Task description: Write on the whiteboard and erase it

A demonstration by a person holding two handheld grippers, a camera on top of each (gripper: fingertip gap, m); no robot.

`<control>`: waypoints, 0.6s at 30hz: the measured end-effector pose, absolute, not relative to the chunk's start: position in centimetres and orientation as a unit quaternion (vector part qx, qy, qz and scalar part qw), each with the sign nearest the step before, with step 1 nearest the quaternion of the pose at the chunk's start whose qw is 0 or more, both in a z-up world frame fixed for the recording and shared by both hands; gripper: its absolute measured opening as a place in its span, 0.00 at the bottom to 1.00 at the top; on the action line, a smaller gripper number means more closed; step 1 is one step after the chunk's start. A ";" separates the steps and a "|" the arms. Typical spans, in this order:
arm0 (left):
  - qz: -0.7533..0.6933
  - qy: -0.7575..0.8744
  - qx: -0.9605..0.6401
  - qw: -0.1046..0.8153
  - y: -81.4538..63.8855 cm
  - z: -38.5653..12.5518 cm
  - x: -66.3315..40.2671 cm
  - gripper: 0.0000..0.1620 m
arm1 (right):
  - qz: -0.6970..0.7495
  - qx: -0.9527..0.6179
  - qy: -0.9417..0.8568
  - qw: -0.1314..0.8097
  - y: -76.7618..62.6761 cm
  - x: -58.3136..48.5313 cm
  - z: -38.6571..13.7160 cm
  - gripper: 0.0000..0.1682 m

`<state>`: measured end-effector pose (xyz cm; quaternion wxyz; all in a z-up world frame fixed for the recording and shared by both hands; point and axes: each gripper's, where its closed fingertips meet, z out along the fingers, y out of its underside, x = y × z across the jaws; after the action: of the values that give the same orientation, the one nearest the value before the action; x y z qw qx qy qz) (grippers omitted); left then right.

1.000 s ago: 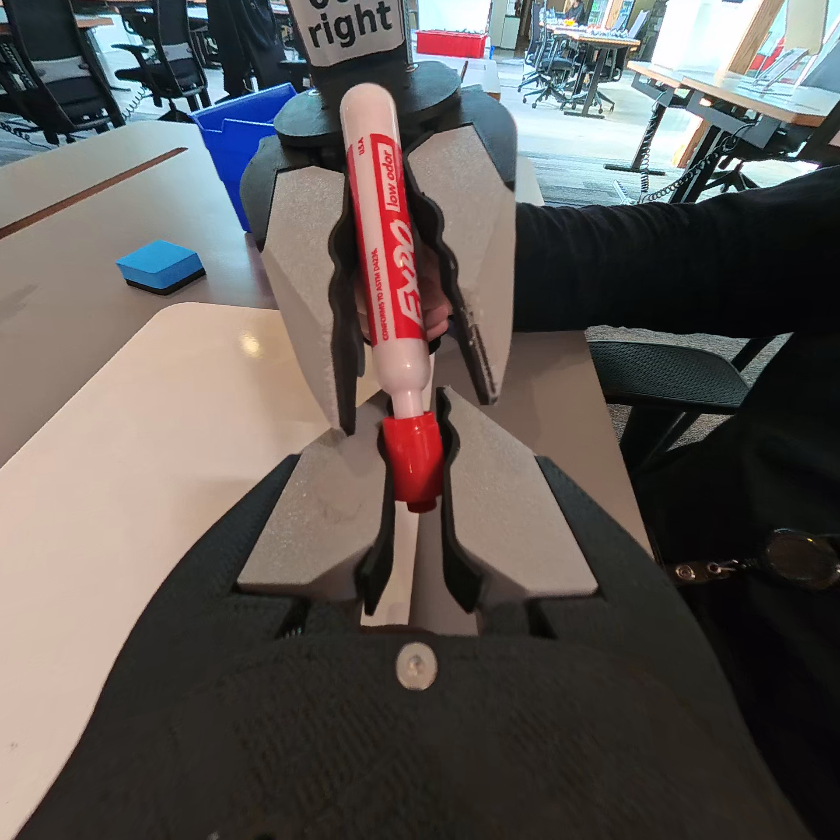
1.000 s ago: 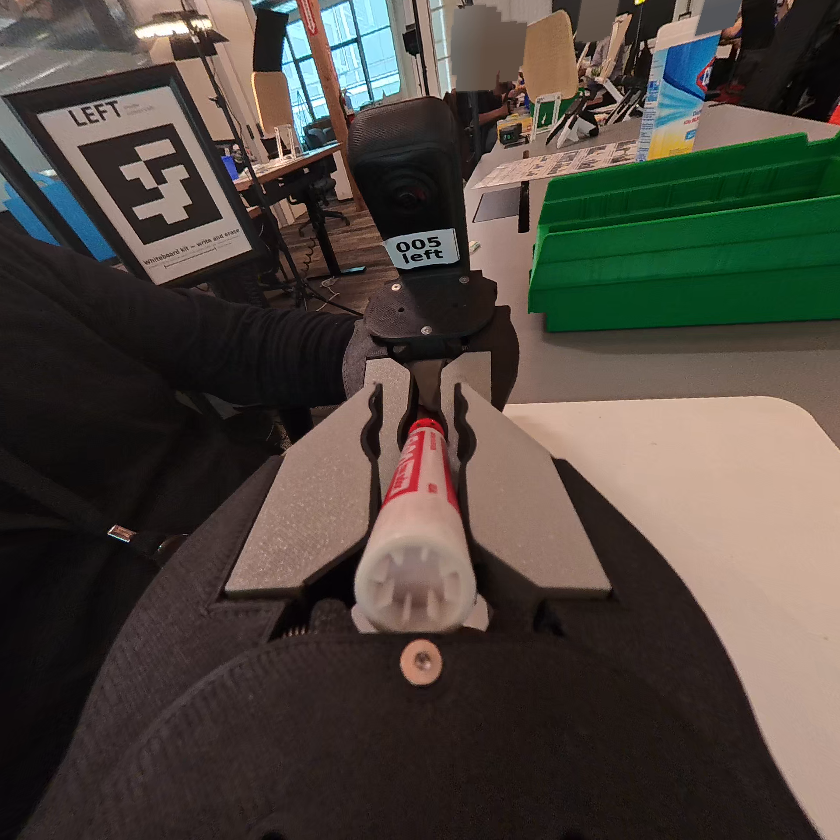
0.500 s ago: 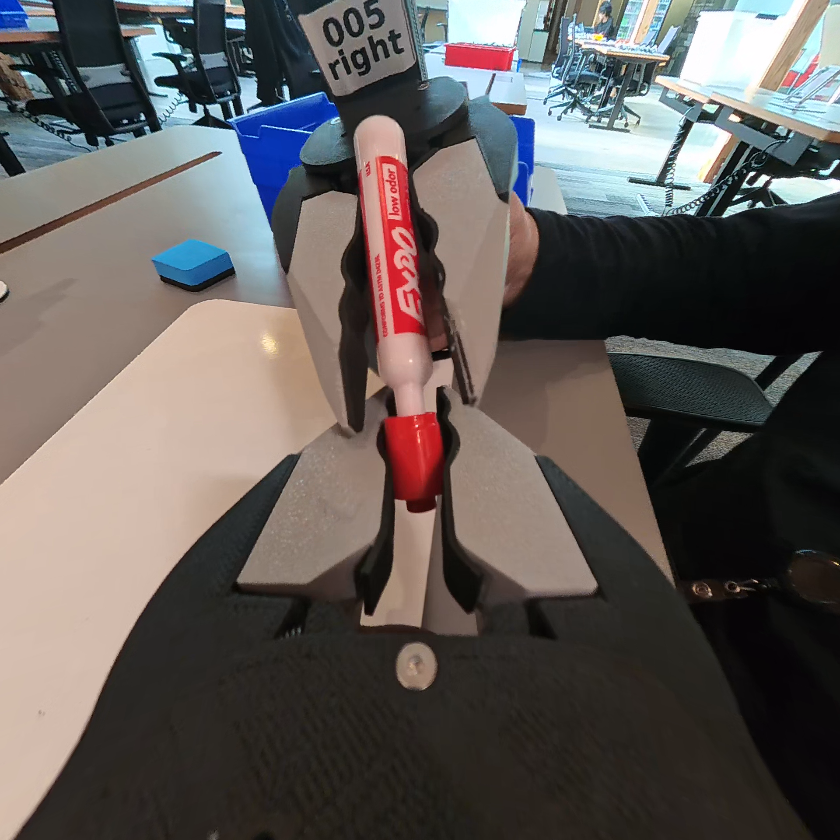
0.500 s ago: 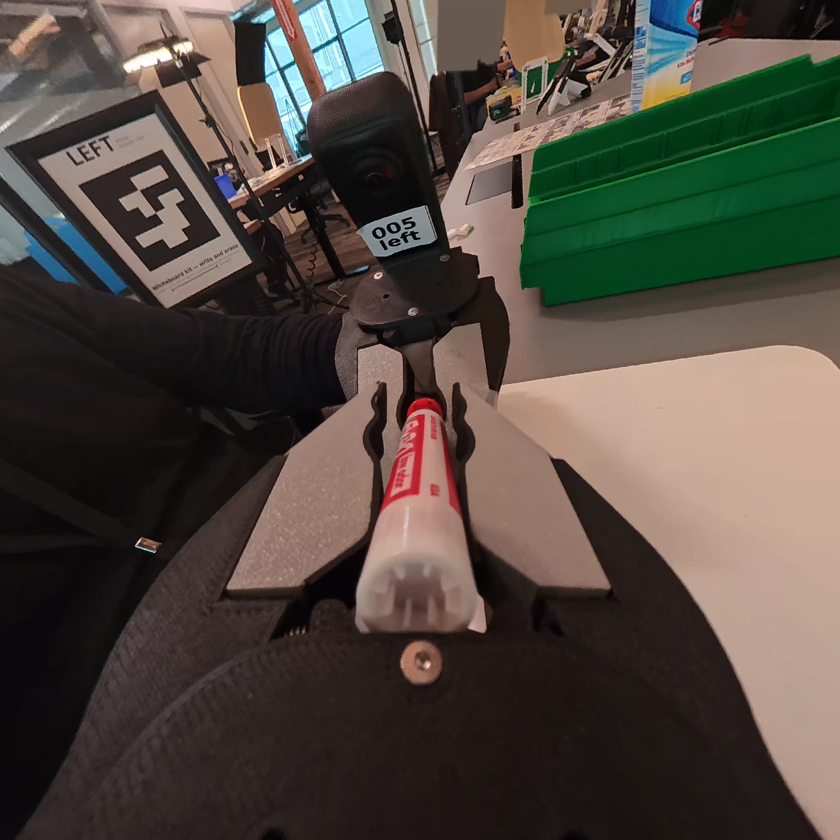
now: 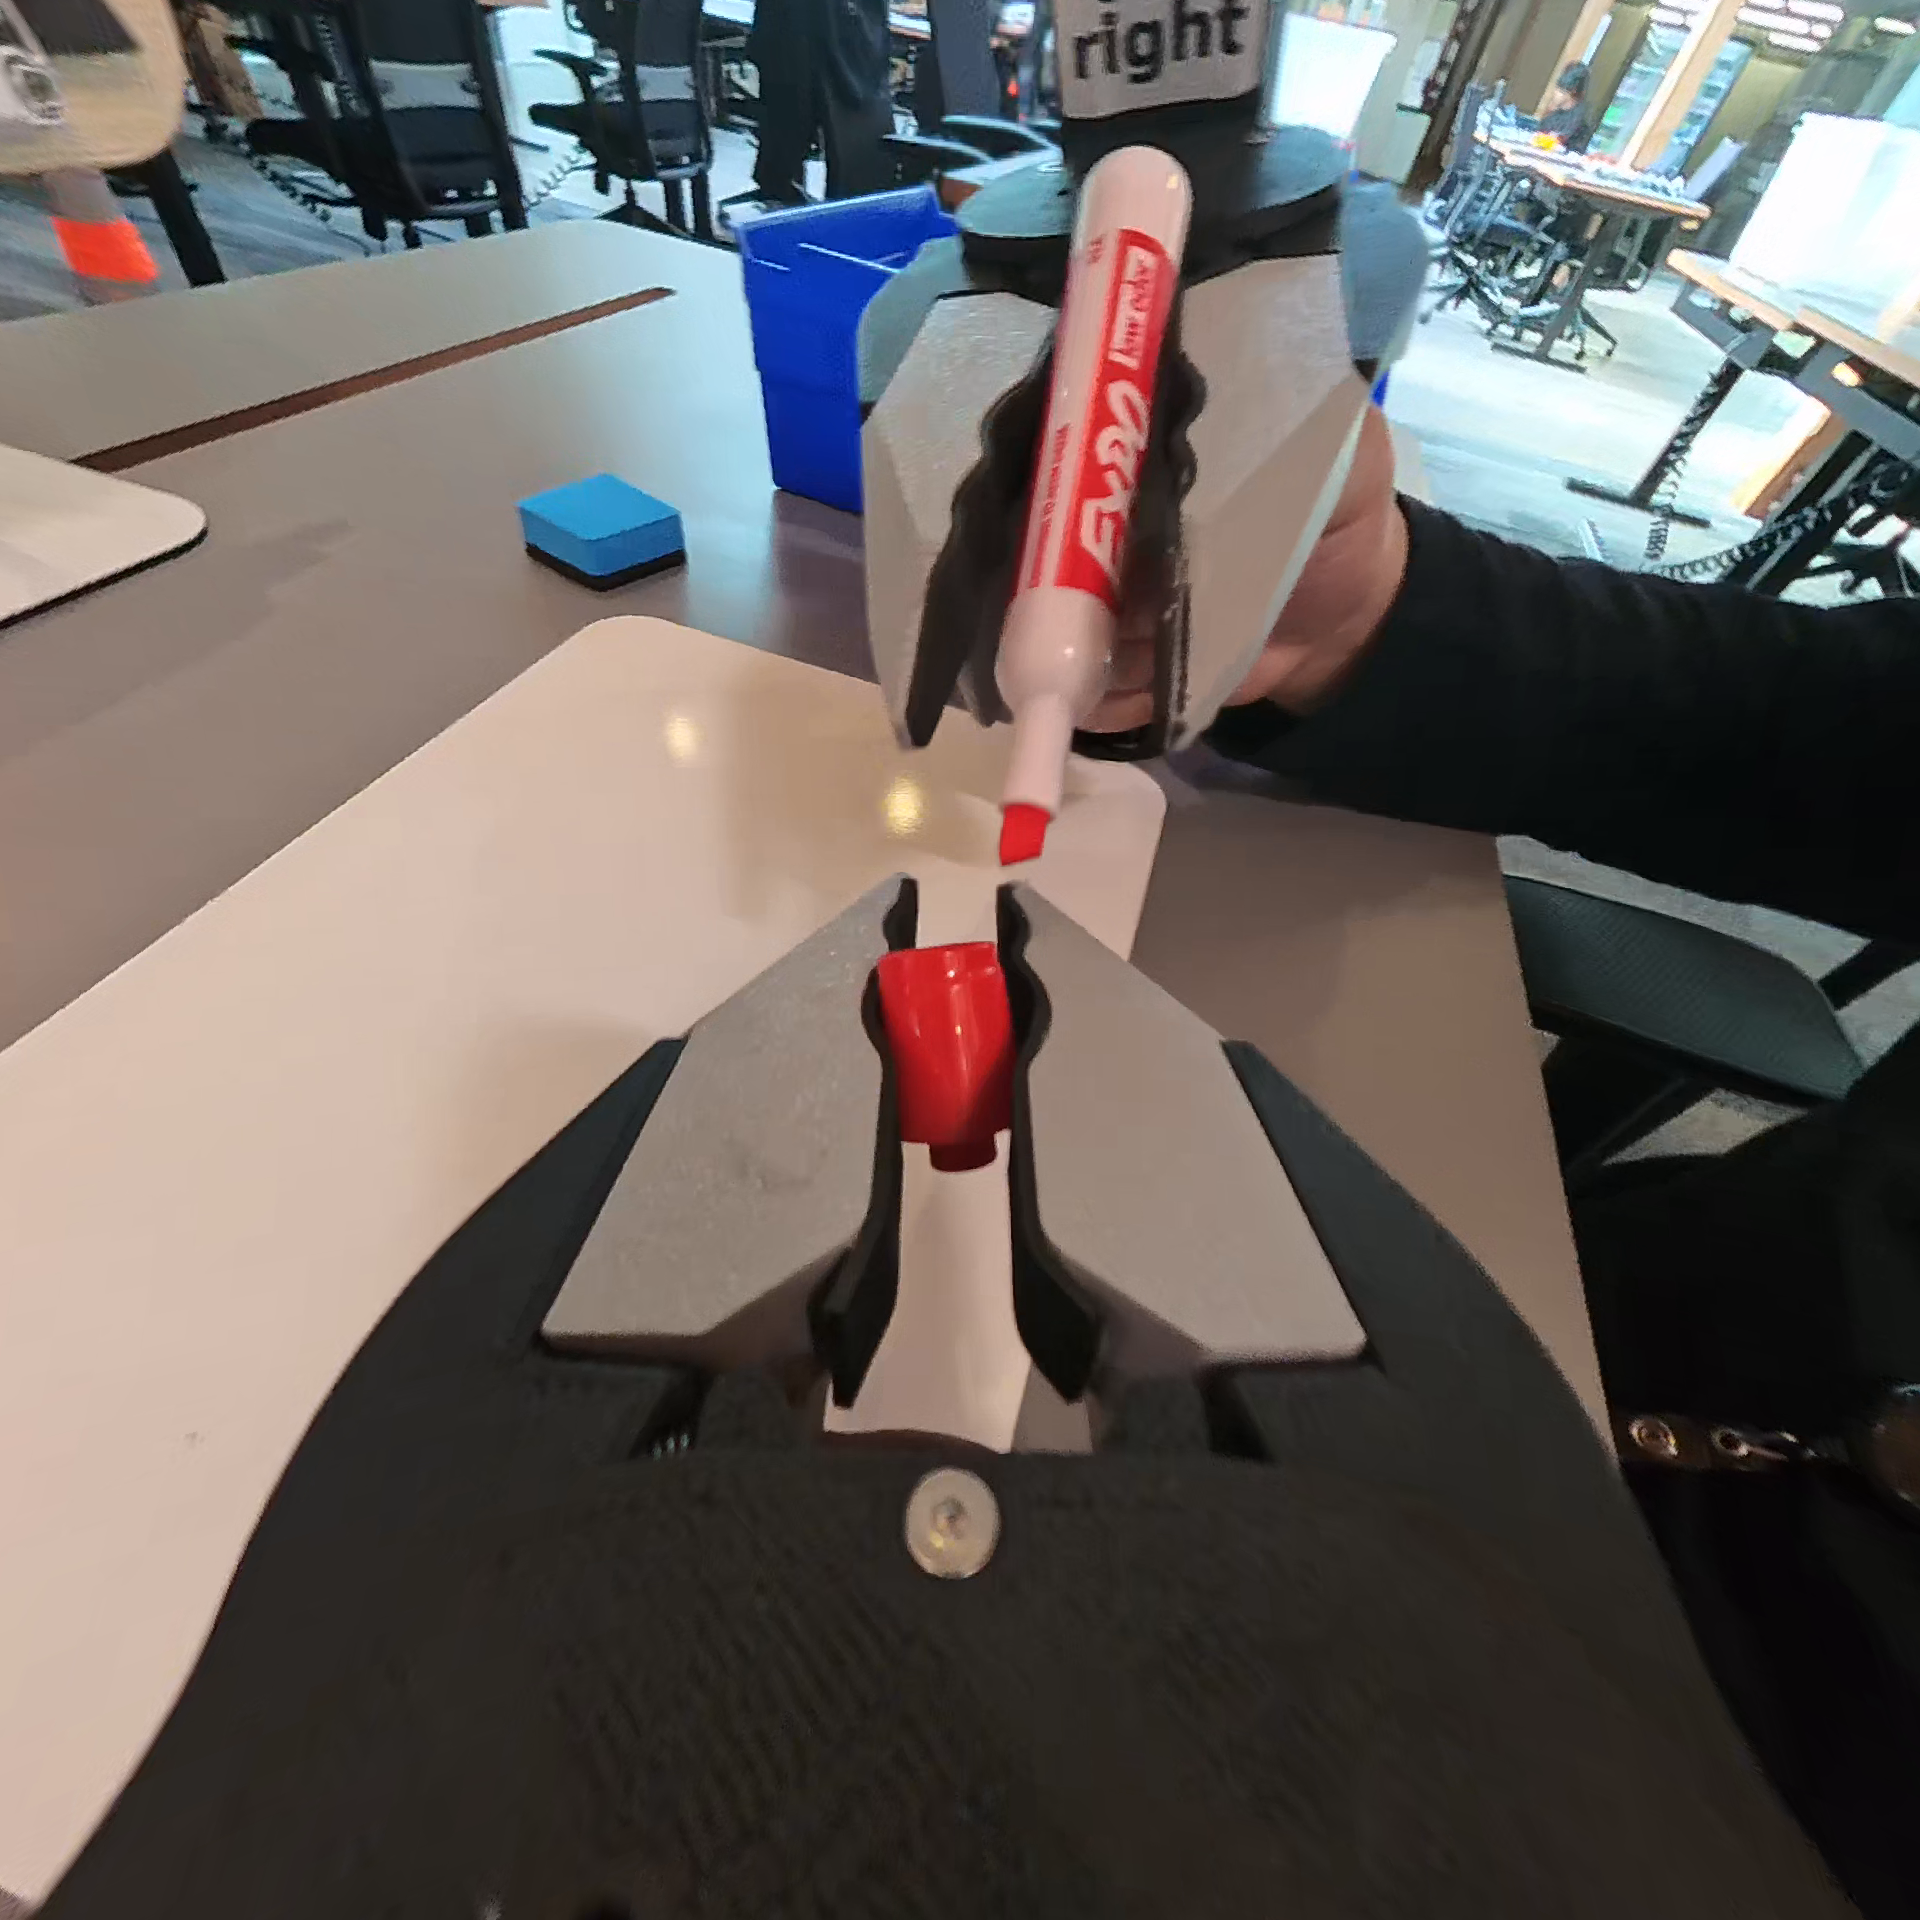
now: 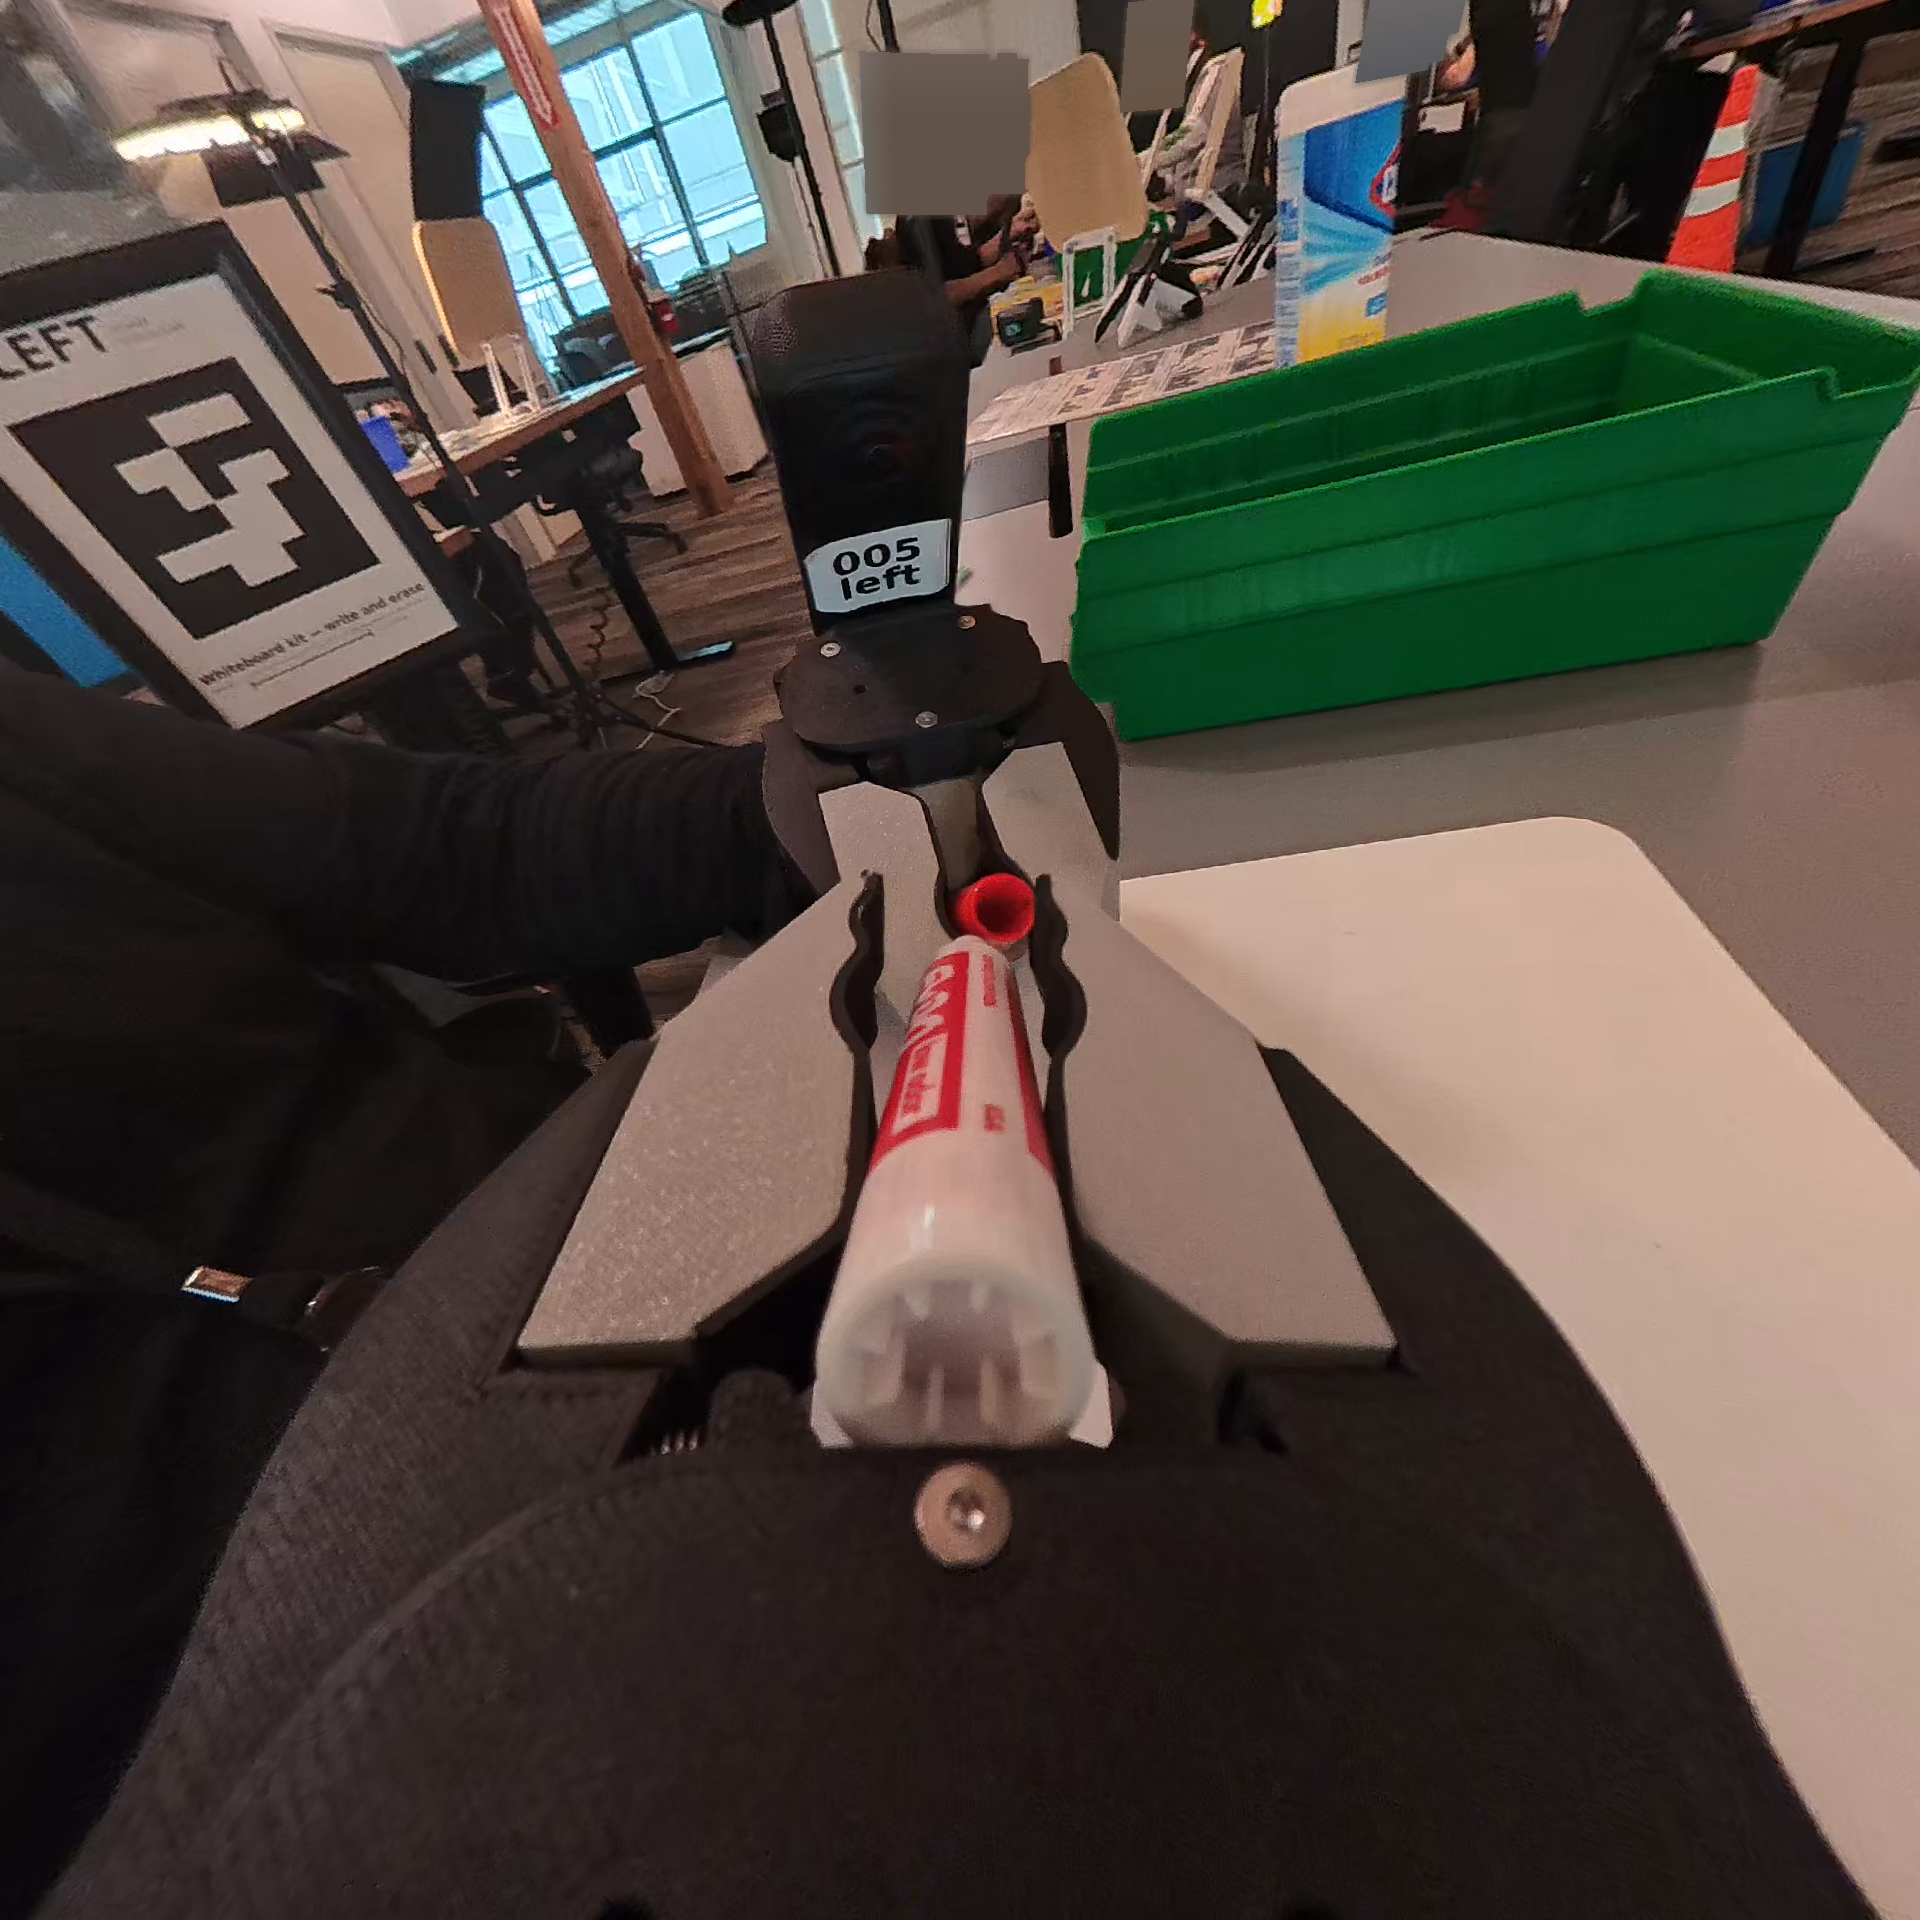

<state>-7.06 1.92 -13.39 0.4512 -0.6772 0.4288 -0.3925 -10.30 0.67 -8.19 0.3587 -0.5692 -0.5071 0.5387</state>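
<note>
Cap and marker are apart in the left wrist view: the left gripper is clenched on the red cap, open mouth facing outward, while across from it the right gripper grips the white barrel with the red chisel tip pointing down at the whiteboard, clear of its surface. The board lies flat on the grey table, seemingly unmarked, so the writing looks not yet begun. A blue eraser sits just beyond the board's far corner, within reach for the wiping step, with a blue bin behind it. From the right wrist view, the right gripper clamps the marker lengthwise, its butt end toward the camera, which I take to give a pen-like hold; the left gripper faces it holding the cap, and green bins stand beyond the whiteboard.
</note>
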 end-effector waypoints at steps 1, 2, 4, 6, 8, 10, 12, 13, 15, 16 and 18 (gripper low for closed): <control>-0.387 0.421 -0.686 0.449 2.3 -13.6 -7.3 0.08 | 0.531 -0.573 -0.505 0.368 1.0 -10.2 -8.1 0.16; -0.371 0.409 -0.703 0.448 3.0 -14.0 -7.8 0.08 | 0.518 -0.579 -0.503 0.380 1.6 -10.0 -8.2 0.16; -0.337 0.380 -0.730 0.458 4.6 -14.4 -9.1 0.08 | 0.469 -0.609 -0.508 0.389 3.2 -9.4 -9.5 0.16; -0.309 0.345 -0.749 0.474 6.2 -14.5 -10.6 0.08 | 0.410 -0.653 -0.525 0.360 4.4 -8.6 -12.3 0.16; -0.310 0.320 -0.757 0.477 6.8 -14.4 -11.3 0.08 | 0.370 -0.686 -0.528 0.336 5.4 -8.0 -14.7 0.16; -0.321 0.306 -0.758 0.478 7.0 -14.2 -11.6 0.08 | 0.362 -0.703 -0.526 0.313 5.6 -8.0 -16.1 0.16; -0.326 0.305 -0.755 0.481 7.0 -14.0 -11.6 0.08 | 0.346 -0.712 -0.531 0.304 5.8 -7.9 -17.1 0.16; -0.327 0.307 -0.755 0.479 6.9 -14.1 -11.5 0.08 | 0.333 -0.715 -0.536 0.303 6.0 -7.9 -17.5 0.16; -0.323 0.314 -0.755 0.477 6.7 -14.3 -11.3 0.08 | 0.316 -0.717 -0.544 0.299 6.0 -7.8 -18.1 0.16; -0.321 0.319 -0.754 0.476 6.6 -14.3 -11.2 0.08 | 0.313 -0.718 -0.547 0.296 6.0 -7.7 -18.3 0.16; -0.320 0.325 -0.753 0.474 6.5 -14.4 -11.0 0.08 | 0.310 -0.721 -0.550 0.287 5.8 -7.7 -18.6 0.16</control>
<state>-11.02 6.49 -14.41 0.4742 -0.7532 0.3247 -0.3201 -7.67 5.85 -18.62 0.2869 -0.7209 -0.5495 0.3099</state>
